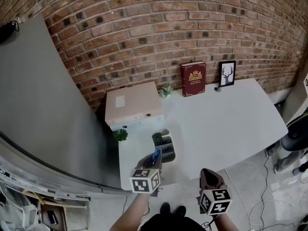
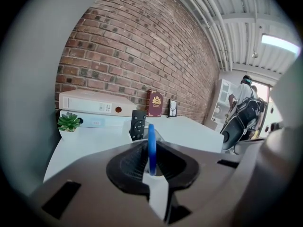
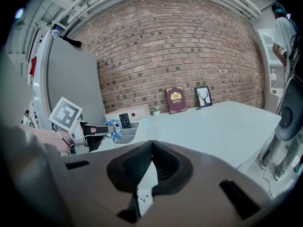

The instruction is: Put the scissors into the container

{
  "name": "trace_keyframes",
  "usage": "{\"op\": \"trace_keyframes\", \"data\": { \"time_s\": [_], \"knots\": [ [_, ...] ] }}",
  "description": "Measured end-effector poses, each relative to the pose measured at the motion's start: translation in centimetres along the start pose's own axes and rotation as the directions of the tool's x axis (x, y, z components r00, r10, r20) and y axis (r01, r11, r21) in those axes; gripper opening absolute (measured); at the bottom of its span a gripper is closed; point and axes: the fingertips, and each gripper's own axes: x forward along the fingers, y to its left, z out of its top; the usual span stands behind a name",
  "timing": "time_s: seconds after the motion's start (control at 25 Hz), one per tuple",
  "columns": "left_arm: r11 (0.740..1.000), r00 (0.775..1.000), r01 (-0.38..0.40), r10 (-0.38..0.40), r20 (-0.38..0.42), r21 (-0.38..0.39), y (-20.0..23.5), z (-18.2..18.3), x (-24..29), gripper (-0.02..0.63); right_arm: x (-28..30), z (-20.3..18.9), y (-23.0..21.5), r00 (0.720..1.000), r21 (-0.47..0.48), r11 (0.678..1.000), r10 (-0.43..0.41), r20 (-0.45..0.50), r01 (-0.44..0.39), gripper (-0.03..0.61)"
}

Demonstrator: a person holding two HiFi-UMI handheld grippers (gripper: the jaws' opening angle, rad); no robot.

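A dark red hardcover book point(image 1: 193, 79) and a black-framed deer picture point(image 1: 227, 73) stand against the red brick wall point(image 1: 159, 23), near a flat cream box point(image 1: 133, 103).

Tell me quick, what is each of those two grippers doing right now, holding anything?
The left gripper: shut on the blue scissors.
The right gripper: jaws together, holding nothing.
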Motion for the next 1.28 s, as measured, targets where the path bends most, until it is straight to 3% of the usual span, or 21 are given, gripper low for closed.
{"op": "trace_keyframes", "data": {
  "time_s": [0.52,0.8,1.28],
  "knots": [
    [0.999,1.000,0.015,-0.015,-0.024,-0.038,0.4,-0.5,0.4,0.046,0.1,-0.5,-0.5,1.000,0.003,1.000,-0.011,-0.007,0.011,0.000],
    [0.999,0.999,0.011,-0.012,-0.040,-0.034,0.3,-1.2,-0.5,0.084,-0.1,-0.5,-0.4,1.000,0.000,1.000,-0.001,-0.010,0.001,0.000],
    [1.000,0.998,-0.021,0.021,-0.066,0.003,0.2,-3.2,-3.7,0.089,0.3,-0.4,0.6,0.999,-0.014,0.999,0.039,-0.001,-0.039,0.000]
  ]
}}
